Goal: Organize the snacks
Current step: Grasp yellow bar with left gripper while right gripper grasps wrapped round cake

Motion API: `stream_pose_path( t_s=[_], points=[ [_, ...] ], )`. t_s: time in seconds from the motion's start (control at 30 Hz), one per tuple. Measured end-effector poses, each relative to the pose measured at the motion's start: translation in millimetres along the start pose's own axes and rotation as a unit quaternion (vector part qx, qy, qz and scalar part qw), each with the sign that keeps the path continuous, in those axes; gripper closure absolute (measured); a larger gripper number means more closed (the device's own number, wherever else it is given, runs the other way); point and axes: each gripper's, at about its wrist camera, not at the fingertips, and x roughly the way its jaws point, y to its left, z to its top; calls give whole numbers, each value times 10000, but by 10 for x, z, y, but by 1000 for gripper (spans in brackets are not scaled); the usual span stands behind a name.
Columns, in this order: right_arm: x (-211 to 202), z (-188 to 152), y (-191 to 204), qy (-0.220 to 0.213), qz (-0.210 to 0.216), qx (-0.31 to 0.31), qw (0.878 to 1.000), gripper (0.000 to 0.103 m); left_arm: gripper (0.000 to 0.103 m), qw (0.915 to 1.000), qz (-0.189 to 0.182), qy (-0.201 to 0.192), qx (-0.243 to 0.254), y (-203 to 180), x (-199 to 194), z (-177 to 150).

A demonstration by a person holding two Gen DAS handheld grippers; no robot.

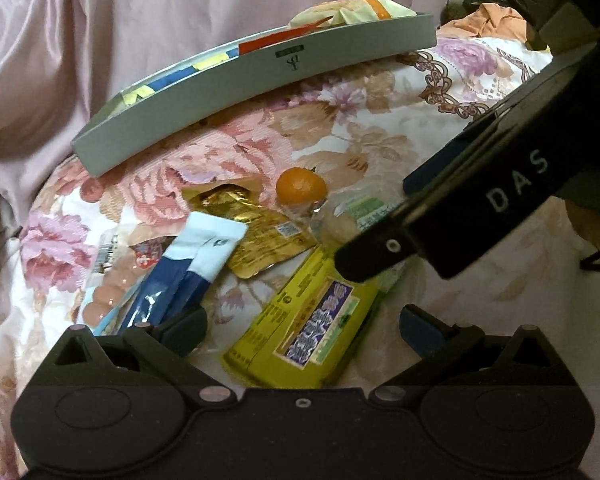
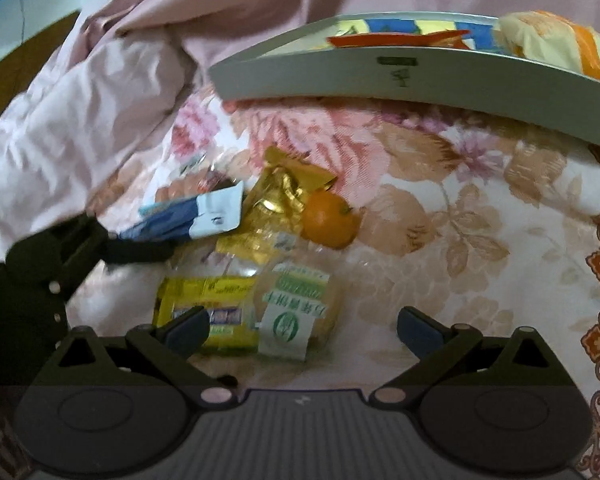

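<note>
Yellow snack packet [image 1: 300, 328] lies on the bed between your left gripper's [image 1: 303, 322] spread fingers, long axis pointing toward the grey tray [image 1: 260, 80], your right gripper [image 2: 303, 326] equally open nearby.

The bedspread [image 1: 380, 128] is white with pink, peach and mauve flowers, edged by a brown scroll border. The tray [image 1: 236, 96] is plain grey. The mandarin [image 1: 301, 185] is orange. One packet [image 1: 304, 320] is yellow with a purple label, one pouch [image 1: 256, 232] gold foil, two sachets [image 1: 196, 268] navy with white tops.
</note>
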Motion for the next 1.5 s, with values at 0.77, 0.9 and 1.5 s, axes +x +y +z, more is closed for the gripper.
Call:
stream_pose_path(
  t_s=[0.77,0.9,1.5],
  points=[
    [22,32,-18,-18,7,122,9999,48,44,9979,-395,286,-417,17,-10,54],
    [-1,58,-74,4,-91,217,9997,50,47,9948,-193,412,-906,0,-56,31],
    [-22,79,-117,262,-321,-43,9991,44,34,9850,29,823,-1516,1,-41,48]
  ],
)
